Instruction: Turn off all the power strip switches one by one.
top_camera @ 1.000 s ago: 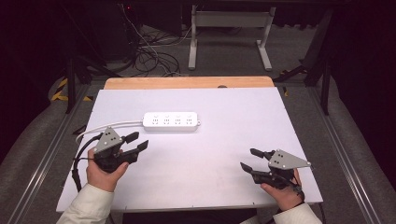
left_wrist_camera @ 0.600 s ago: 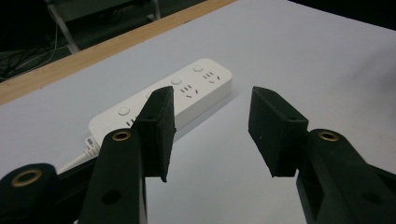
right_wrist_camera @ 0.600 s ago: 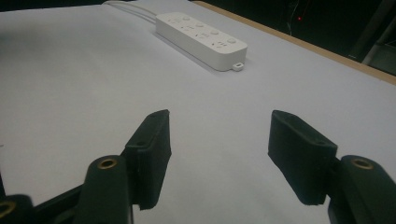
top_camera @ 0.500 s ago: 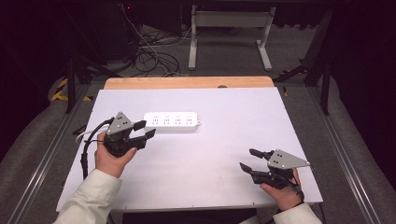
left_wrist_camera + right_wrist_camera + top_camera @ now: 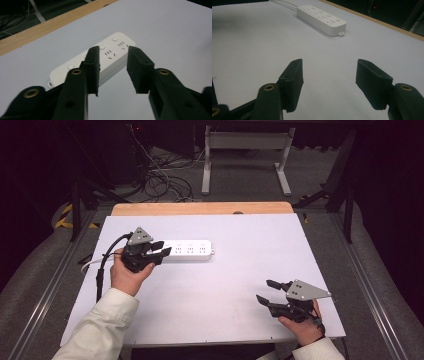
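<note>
A white power strip (image 5: 192,250) lies across the far middle of the white table top (image 5: 240,265). My left gripper (image 5: 164,247) hovers at the strip's left end, fingertips over it. Its jaws have just been closing and now stand partly open. In the left gripper view, the power strip (image 5: 112,56) shows past the gap of the left gripper (image 5: 113,68), with nothing pressed between the pads. My right gripper (image 5: 265,291) rests near the front right of the table, open and empty. In the right gripper view, the right gripper (image 5: 329,75) points toward the distant power strip (image 5: 322,20).
A wooden edge (image 5: 200,208) borders the far side of the table. The strip's white cord (image 5: 92,264) runs off to the left. Cables (image 5: 160,182) and a metal desk frame (image 5: 245,155) sit on the dark floor beyond.
The left hand has moved forward and to the right, from the table's left side up to the strip's left end, and its jaws have narrowed. The right hand has stayed put.
</note>
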### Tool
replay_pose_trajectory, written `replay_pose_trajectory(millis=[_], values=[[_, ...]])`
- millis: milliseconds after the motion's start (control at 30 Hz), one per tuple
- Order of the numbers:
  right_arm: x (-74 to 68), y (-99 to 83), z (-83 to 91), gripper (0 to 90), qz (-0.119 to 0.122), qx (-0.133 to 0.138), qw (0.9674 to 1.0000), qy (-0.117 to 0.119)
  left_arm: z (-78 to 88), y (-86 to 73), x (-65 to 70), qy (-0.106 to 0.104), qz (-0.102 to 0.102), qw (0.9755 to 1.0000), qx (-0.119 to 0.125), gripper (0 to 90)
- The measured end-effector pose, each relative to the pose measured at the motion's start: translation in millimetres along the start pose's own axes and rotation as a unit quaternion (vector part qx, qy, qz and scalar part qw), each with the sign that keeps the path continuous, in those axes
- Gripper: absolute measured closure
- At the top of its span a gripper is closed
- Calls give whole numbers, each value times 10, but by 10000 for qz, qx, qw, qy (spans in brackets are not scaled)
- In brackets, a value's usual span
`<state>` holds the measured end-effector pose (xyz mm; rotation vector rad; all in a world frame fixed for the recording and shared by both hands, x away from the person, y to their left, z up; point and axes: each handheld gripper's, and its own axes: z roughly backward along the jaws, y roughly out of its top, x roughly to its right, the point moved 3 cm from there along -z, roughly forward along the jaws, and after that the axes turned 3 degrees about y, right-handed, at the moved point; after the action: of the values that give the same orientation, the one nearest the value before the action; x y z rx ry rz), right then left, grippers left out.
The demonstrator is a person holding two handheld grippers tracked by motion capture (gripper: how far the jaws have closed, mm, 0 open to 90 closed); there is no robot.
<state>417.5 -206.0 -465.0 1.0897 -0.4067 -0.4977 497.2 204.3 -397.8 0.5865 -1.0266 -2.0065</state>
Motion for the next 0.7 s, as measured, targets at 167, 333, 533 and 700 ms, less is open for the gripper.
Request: replay_pose_trajectory(millis=[167,333,533,700], values=[[0,0,-2,394,2,-10,10000,4,-107,56,-102,-255,245,9990,-280,785],[0,-1,-1,394,0,-2,10000,9,-237,80,-200,20,160,9990,-417,897],[-1,-2,3,393,11,7,10000,30,-414,98,-292,287,257,9981,-476,898],[-2,-2,5,394,18,5,10000,39,-584,56,-366,506,142,9974,-491,898]])
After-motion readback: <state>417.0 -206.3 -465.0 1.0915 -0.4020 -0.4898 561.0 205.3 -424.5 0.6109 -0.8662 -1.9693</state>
